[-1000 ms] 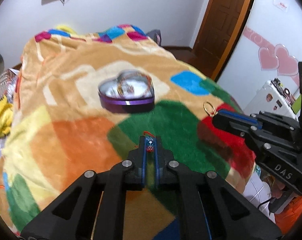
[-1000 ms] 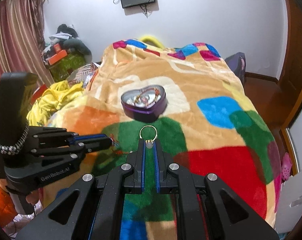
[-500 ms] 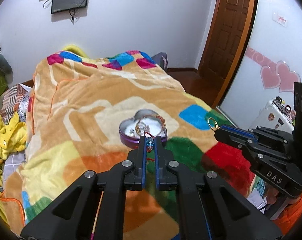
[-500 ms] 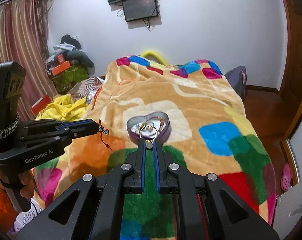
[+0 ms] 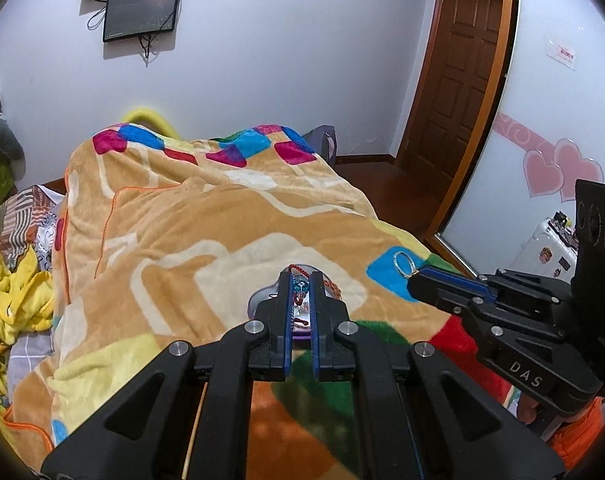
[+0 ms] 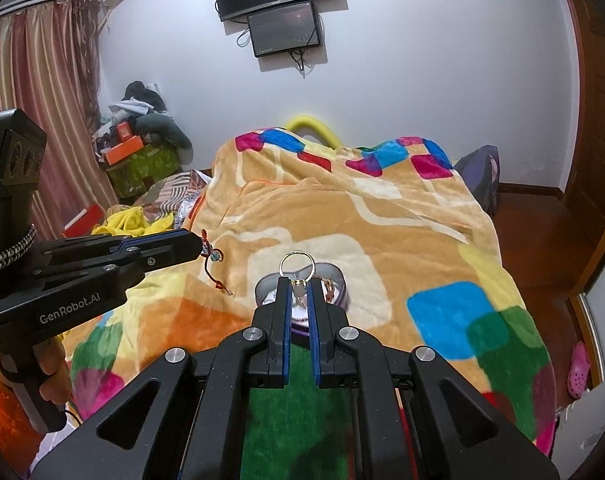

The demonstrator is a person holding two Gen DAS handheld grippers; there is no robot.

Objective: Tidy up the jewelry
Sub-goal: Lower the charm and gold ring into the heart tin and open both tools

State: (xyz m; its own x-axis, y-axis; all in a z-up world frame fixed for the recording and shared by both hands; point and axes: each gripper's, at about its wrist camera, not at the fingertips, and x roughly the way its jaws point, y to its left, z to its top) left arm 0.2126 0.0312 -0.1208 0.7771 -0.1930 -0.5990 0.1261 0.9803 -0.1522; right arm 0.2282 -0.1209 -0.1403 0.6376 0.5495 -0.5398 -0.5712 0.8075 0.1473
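Note:
A purple heart-shaped tin with jewelry inside lies on the patchwork blanket, mostly hidden behind the fingers in both views; in the left wrist view only its rim shows. My left gripper is shut on a red cord bracelet with a blue bead, also seen from the side, held above the blanket. My right gripper is shut on a gold ring, also visible in the left wrist view, held over the tin.
The bed fills the middle. Yellow clothes and a pile of boxes and bags lie at the left. A wooden door and a wardrobe with pink hearts stand at the right. Screens hang on the far wall.
Both grippers have lifted and tilted up, each still holding its piece. The tin has dropped low in both views and is now largely behind the fingers.

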